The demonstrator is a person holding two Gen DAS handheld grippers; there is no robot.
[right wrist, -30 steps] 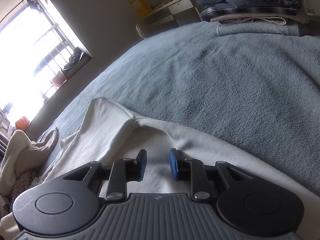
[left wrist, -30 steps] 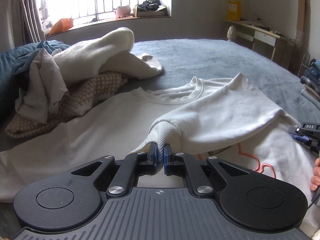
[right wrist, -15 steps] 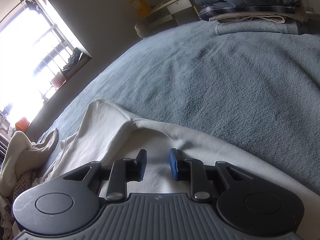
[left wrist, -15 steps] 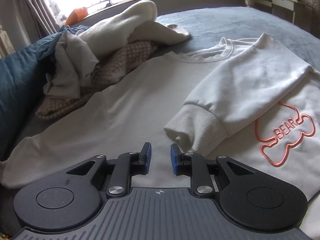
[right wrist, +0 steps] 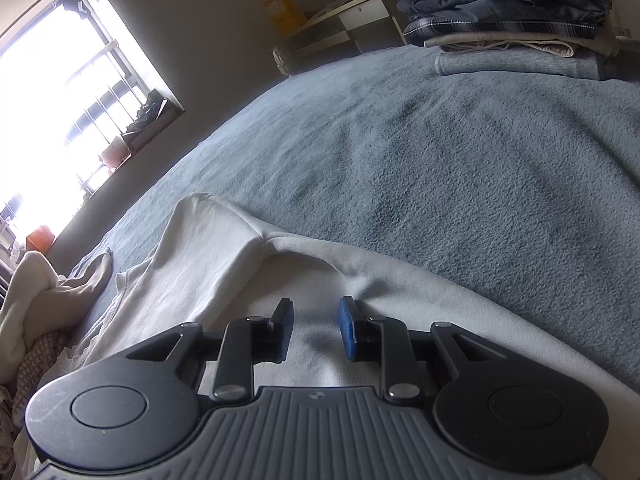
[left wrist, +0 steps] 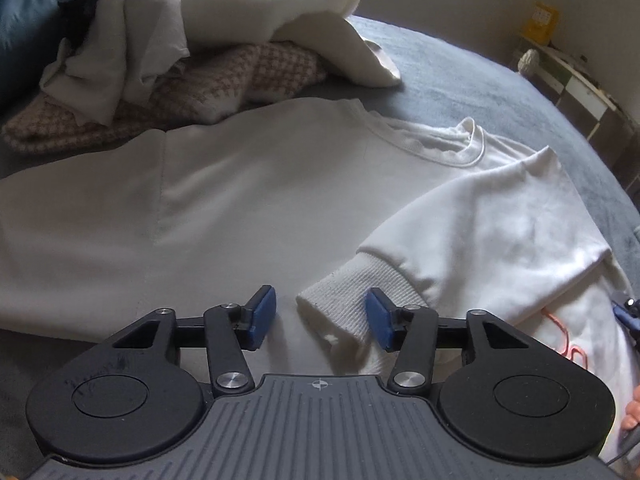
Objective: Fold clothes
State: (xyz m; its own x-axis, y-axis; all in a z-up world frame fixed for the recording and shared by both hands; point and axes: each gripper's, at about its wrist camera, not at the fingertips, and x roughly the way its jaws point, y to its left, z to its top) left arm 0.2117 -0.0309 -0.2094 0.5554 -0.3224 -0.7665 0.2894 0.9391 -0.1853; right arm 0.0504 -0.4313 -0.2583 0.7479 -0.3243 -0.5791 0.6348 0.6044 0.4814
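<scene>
A white sweatshirt lies flat, front up, on the grey-blue bed. Its right sleeve is folded across the chest, and the ribbed cuff lies loose between the jaws of my left gripper, which is wide open and holds nothing. An orange printed outline shows at the right. My right gripper is open and empty, low over the sweatshirt's side near the folded shoulder. Its tip shows in the left wrist view.
A heap of unfolded clothes, cream, beige and checked, lies beyond the sweatshirt's left shoulder. A stack of folded clothes sits at the far right of the bed. A desk and a window are behind.
My left gripper let go of the sleeve cuff, opened wide and drew back and swung left. The cuff now rests on the chest. The right gripper has barely moved.
</scene>
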